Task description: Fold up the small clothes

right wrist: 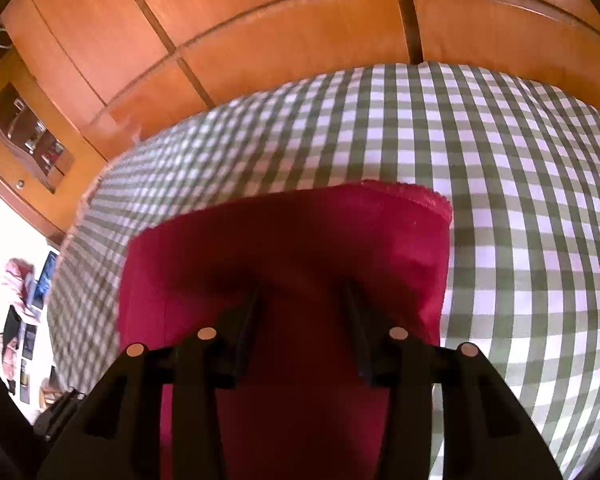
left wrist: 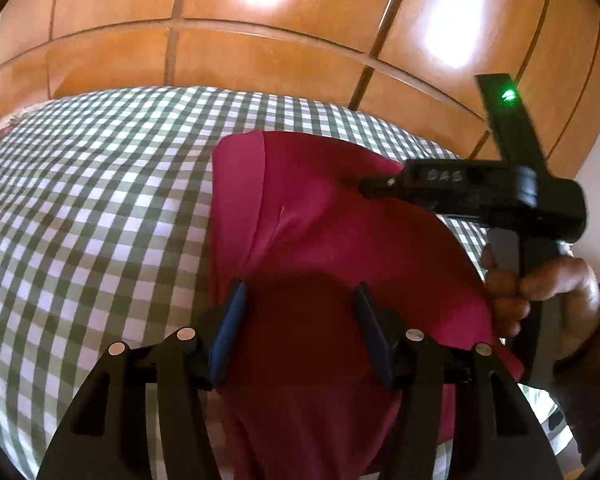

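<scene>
A crimson red garment (left wrist: 320, 216) lies folded on the green-and-white checked cloth (left wrist: 100, 200). My left gripper (left wrist: 300, 292) is open, its two fingers spread just above the near part of the garment. The right gripper's black body (left wrist: 480, 192) shows at the garment's right side, held by a hand. In the right wrist view the same garment (right wrist: 300, 240) fills the middle, with a fuzzy folded edge at the far right corner. My right gripper (right wrist: 302, 296) is open, fingers apart over the garment. Neither holds the fabric.
The checked cloth (right wrist: 500, 200) covers a raised soft surface. Orange-brown wooden cabinet doors (left wrist: 260, 48) stand behind it. In the right wrist view a shelf with small items (right wrist: 28, 132) and clutter on a white floor (right wrist: 20, 320) lie at the left.
</scene>
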A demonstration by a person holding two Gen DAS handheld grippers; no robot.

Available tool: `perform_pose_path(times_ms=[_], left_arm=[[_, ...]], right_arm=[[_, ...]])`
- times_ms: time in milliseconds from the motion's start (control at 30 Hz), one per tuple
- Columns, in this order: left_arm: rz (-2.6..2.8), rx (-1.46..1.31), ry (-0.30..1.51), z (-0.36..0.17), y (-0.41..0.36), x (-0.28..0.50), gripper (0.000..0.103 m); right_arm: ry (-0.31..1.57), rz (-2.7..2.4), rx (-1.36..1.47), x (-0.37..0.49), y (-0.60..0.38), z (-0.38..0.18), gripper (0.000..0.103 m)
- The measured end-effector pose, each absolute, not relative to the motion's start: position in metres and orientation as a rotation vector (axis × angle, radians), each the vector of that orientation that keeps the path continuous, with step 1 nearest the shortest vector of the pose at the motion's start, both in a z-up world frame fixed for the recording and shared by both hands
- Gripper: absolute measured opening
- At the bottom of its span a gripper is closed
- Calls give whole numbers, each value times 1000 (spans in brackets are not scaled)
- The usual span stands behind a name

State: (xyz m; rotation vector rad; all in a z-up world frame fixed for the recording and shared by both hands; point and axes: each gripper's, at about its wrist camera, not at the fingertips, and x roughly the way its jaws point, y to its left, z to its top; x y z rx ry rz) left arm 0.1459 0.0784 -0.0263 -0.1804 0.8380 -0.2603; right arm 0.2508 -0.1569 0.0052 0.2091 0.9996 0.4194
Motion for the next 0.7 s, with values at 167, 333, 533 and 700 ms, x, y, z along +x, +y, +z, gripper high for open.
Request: perform_pose_path(times_ms=[167,333,533,700], left_arm=[[-152,-181,815,-10,79,136,71],[-88,-192,825,-9,91,128,71],[-45,-120,853,-16,85,124,71],[-52,-98,837,-11,81,118,77]], right_arm=[[881,423,189,199,-177,35,65],[851,427,172,143,-192,37,63],[883,399,168,111,-187,5,61],[903,424,223,104,-196,9,69]])
